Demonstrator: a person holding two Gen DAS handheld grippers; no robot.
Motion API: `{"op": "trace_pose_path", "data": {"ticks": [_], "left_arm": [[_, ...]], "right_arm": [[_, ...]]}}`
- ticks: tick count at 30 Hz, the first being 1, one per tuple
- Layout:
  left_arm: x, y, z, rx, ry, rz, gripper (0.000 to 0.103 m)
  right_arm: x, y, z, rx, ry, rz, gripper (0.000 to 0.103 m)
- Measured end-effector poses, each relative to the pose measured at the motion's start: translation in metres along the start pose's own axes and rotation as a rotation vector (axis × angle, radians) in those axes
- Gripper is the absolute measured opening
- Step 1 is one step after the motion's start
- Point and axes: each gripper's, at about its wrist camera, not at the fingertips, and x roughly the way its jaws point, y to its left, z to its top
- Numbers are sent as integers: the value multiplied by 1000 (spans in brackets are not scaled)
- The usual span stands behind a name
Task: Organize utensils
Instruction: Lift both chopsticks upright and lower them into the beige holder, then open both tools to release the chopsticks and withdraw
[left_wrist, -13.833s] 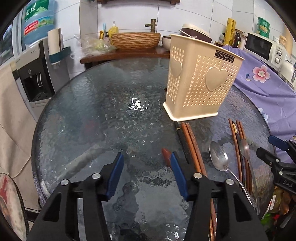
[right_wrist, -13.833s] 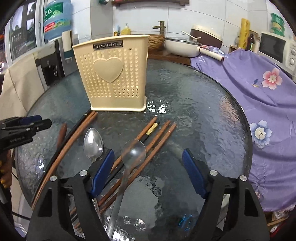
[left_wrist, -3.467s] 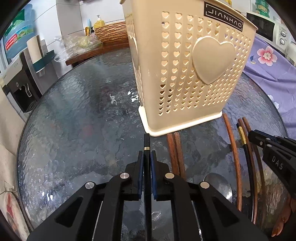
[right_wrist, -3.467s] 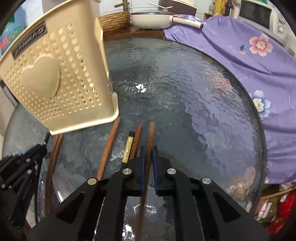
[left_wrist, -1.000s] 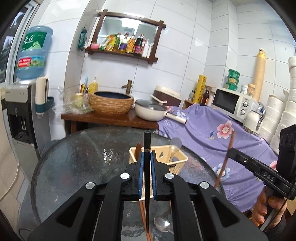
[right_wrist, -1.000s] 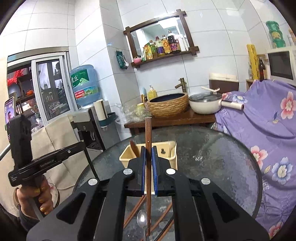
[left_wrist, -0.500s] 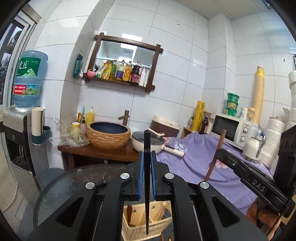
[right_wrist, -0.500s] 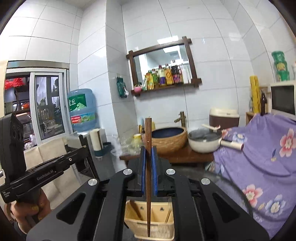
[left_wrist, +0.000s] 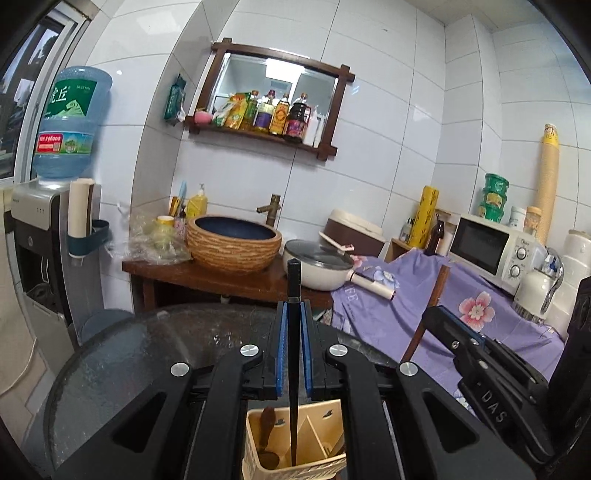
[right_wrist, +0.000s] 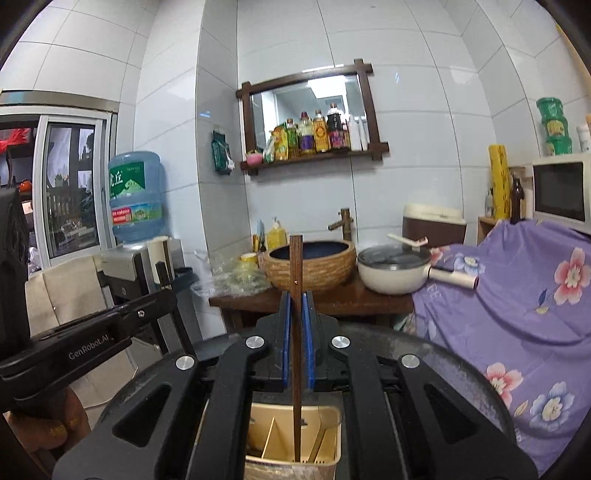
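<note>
My left gripper (left_wrist: 294, 314) is shut on a black chopstick (left_wrist: 294, 280) held upright. The stick's lower end hangs inside the open top of the cream utensil holder (left_wrist: 317, 469) straight below. A brown utensil stands in the holder's left compartment. My right gripper (right_wrist: 295, 306) is shut on a brown wooden chopstick (right_wrist: 295, 258), also upright, with its lower end inside the same cream holder (right_wrist: 325, 458). In the left wrist view the right gripper (left_wrist: 436, 317) shows at the right with its chopstick (left_wrist: 432, 295); in the right wrist view the left gripper's body is at the left.
The holder stands on a round dark glass table (left_wrist: 140, 354). Behind it are a wooden counter with a woven basin (left_wrist: 232, 240) and a white pan (left_wrist: 317, 269). A purple flowered cloth (right_wrist: 517, 302) covers furniture on the right, and a water dispenser (left_wrist: 48, 229) stands at left.
Both grippers have moved in over the holder with their chopsticks. The holder's open top now sits nearer and lower in both views, and each stick's lower end now hangs inside it.
</note>
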Motion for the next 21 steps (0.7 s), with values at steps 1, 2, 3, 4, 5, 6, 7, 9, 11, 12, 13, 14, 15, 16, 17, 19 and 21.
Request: {"op": "trace_pose_path", "data": {"ticks": [1, 2, 3, 4, 5, 6, 7, 9, 11, 12, 13, 14, 15, 16, 17, 19, 21], "left_arm": [[1, 0, -4, 1, 7, 0, 7], [3, 1, -10, 3, 19, -1, 7], [5, 2, -13, 5, 27, -1, 7], [7, 2, -19, 10, 38, -1, 7], [8, 2, -23, 13, 44, 2, 7], [9, 2, -26, 16, 49, 5, 7], [11, 3, -30, 17, 58, 6, 7], [15, 5, -36, 16, 76, 4, 7], [19, 6, -41, 21, 91, 6, 7], [20, 6, -44, 25, 95, 8, 7], [21, 5, -47, 30, 102, 9, 7], [23, 5, -49, 33, 112, 8, 7], [24, 6, -52, 33, 119, 8, 7], [25, 6, -54, 32, 125, 8, 7], [27, 7, -56, 31, 130, 7, 7], [28, 9, -58, 32, 130, 11, 7], [28, 10, -57, 25, 133, 11, 7]], "right_arm": [[2, -1, -6, 3, 10, -1, 7], [4, -2, -12, 5, 20, -2, 7], [5, -3, -17, 7, 26, -2, 7], [6, -3, -20, 9, 31, -2, 7], [7, -4, -24, 11, 38, -3, 7], [7, -4, -26, 13, 42, -2, 7], [8, -4, -29, 13, 48, -3, 7], [8, -4, -32, 10, 55, -5, 7], [9, -5, -35, 12, 63, -7, 7], [9, -5, -36, 12, 66, -7, 7], [10, -5, -38, 14, 69, -7, 7], [11, -6, -39, 17, 74, -8, 7], [11, -6, -40, 20, 76, -8, 7], [11, -7, -42, 22, 78, -10, 7], [10, -7, -43, 19, 73, -16, 7], [10, -8, -42, 19, 72, -18, 7], [9, -8, -41, 16, 74, -18, 7]]}}
